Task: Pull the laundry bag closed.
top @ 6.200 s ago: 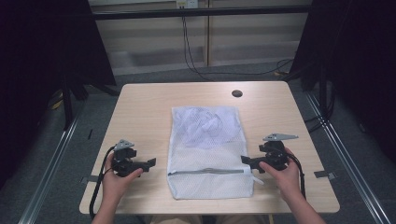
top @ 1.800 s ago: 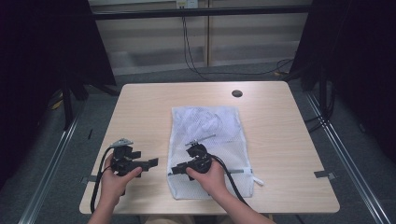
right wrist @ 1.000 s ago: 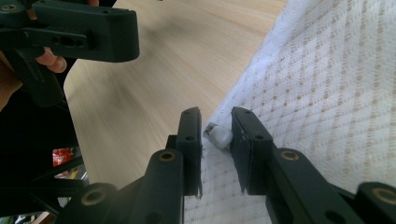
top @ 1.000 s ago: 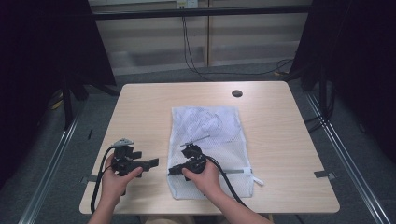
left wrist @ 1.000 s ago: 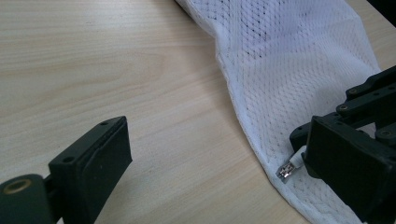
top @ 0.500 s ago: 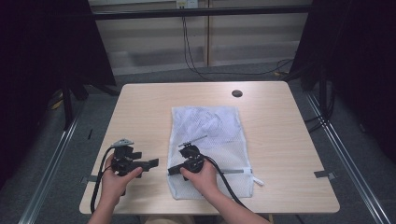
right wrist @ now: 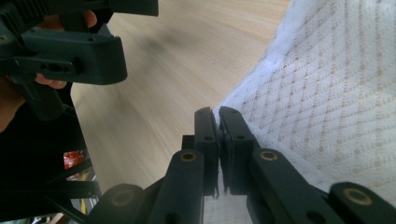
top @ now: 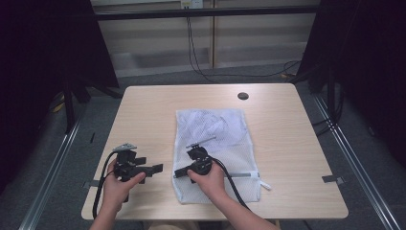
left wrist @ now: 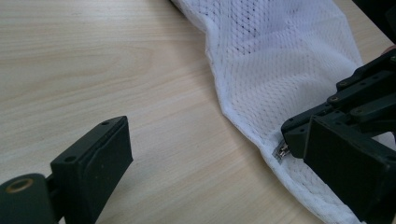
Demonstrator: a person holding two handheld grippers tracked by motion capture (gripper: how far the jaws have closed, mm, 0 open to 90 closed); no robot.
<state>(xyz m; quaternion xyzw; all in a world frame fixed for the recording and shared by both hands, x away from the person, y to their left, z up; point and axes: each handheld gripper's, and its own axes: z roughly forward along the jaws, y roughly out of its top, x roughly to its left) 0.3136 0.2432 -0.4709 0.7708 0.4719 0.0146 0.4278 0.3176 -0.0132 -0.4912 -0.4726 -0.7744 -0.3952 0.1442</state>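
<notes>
A white mesh bag (top: 215,134) lies flat in the middle of the wooden table (top: 292,129). Its zipper (top: 242,175) runs across near the front end. My right gripper (top: 179,172) is at the bag's front left corner, shut on the small metal zipper pull (left wrist: 282,152). In the right gripper view its jaws (right wrist: 218,115) are pressed together at the mesh edge (right wrist: 327,93). My left gripper (top: 158,168) hovers just left of the bag, open, its jaws wide apart (left wrist: 212,140) over bare wood and pointing at the corner.
A dark round grommet (top: 243,96) sits in the table's far middle. A strip of tape (top: 332,179) marks the front right edge. A cable (top: 230,184) trails from the right gripper across the bag. Bare wood lies to the right of the bag.
My right gripper came across from the bag's right side to its front left corner and shut on the zipper pull, creeping slightly left in the last second. The left gripper stayed put.
</notes>
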